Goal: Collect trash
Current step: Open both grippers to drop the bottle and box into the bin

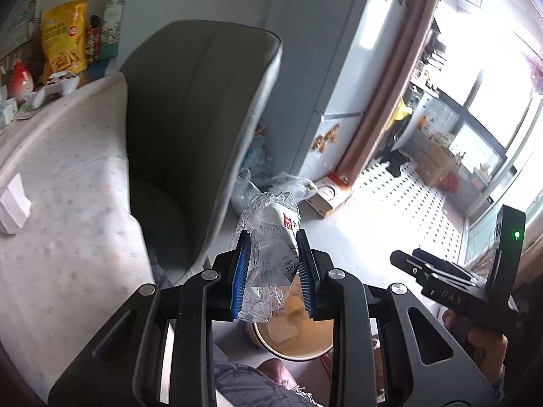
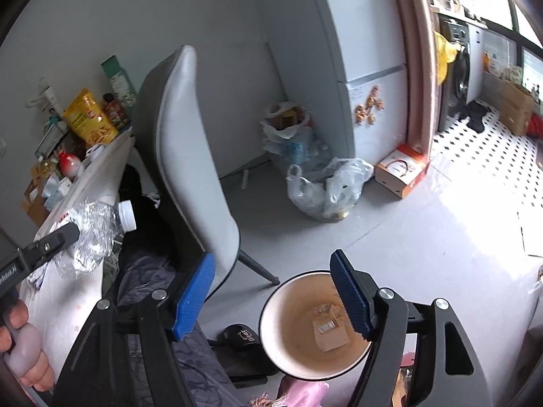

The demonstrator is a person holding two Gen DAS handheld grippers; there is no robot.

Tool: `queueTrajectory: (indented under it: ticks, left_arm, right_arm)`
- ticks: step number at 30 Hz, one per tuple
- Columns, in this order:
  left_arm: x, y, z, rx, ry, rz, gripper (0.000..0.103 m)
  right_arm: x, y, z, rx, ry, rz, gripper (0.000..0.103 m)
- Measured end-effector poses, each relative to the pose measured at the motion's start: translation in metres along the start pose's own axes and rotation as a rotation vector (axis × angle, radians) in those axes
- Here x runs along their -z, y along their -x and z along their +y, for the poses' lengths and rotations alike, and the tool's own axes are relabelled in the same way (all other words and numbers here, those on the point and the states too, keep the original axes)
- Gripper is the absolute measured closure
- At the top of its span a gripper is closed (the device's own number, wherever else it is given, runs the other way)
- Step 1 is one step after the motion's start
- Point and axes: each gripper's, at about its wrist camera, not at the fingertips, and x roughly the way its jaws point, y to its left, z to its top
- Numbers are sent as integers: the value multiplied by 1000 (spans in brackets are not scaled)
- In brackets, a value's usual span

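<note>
My left gripper [image 1: 271, 264] is shut on a crushed clear plastic bottle [image 1: 268, 247] with a white label. It holds the bottle in the air above a round tan bin [image 1: 298, 342] on the floor. In the right wrist view the bottle [image 2: 91, 234] with its white cap sits at the left, still level with the table edge. My right gripper [image 2: 271, 295] is open and empty above the bin [image 2: 298, 318], which holds a few paper scraps.
A grey chair [image 1: 190, 129] stands beside the white-clothed table [image 1: 68, 203]. Snack bags and boxes [image 1: 64, 44] crowd the table's far end. Plastic bags of rubbish [image 2: 322, 186] and a cardboard box [image 2: 400, 169] sit by the fridge [image 2: 366, 68].
</note>
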Motion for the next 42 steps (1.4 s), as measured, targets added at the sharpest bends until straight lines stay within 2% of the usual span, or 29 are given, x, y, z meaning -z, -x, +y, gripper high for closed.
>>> queueTrajectory:
  ticks: [8,15,16,17,18,19,20,22,33,42]
  left_arm:
    - [6,-26,-22,34,-32,69,76]
    - [11,-57,-56,115,-69,155,75]
    - [12,-64,-63,126,-77,171,72]
    - [14,-68,-66,122,-84,178,52]
    - [14,-70,-68,104,-91,180,40]
    - [13,-69,-70,93,-97,161,25]
    - [13,-64,-70,94,-99,137,18]
    - [9,-55,-66,92,-93,110,12]
    - [-2,7,-7,-13,43,2,7]
    - [4,66,46,-62,140,-113,6]
  right_arm:
    - [1,6,-24,31,-31,-20,31]
    - [1,21,-50,66,-79,-55,30]
    - [0,24,-54,73,-87,-62,30]
    - [-1,25,-57,77,-93,-67,30]
    - [-1,27,-59,81,-99,-70,30]
    - [-1,28,-62,83,-107,-71,30]
    - [-1,29,-64,81,-113,-71,30]
    - [-1,28,-64,78,-117,-69,30]
    - [2,11,-24,13,-56,-43,22]
    - [-5,19,44,-27,5,-65,12]
